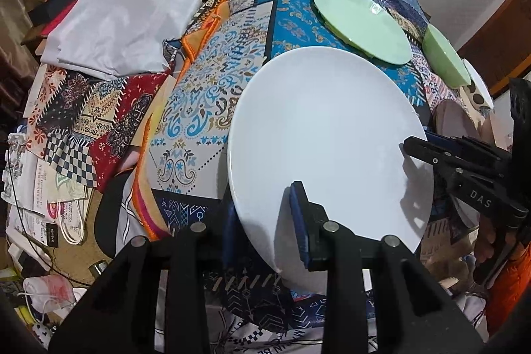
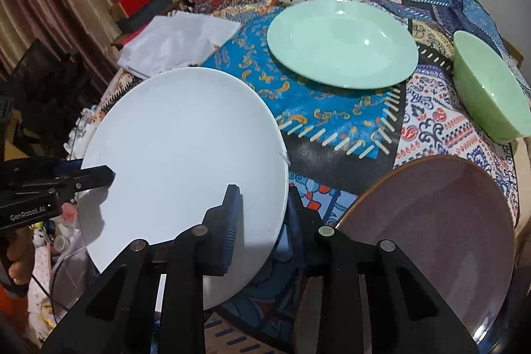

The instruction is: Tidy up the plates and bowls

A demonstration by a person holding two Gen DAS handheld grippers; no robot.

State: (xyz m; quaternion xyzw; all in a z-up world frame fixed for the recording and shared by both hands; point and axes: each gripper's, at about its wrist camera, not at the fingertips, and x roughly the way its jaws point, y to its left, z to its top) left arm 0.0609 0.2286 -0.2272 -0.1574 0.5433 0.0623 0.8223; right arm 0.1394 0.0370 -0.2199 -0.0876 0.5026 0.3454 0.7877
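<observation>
Left wrist view: my left gripper (image 1: 265,218) clamps the near rim of the white plate (image 1: 325,135), held above the patchwork cloth (image 1: 212,82). The right gripper (image 1: 418,148) pinches its right edge. Beyond lie a green plate (image 1: 361,22) and green bowl (image 1: 444,58).

Right wrist view: my right gripper (image 2: 262,214) grips the white plate's (image 2: 179,148) edge; a mauve plate (image 2: 441,221) sits beside it.

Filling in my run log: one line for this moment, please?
phase: carrying | left gripper: shut on white plate | right gripper: same plate rim | green plate: on table
</observation>
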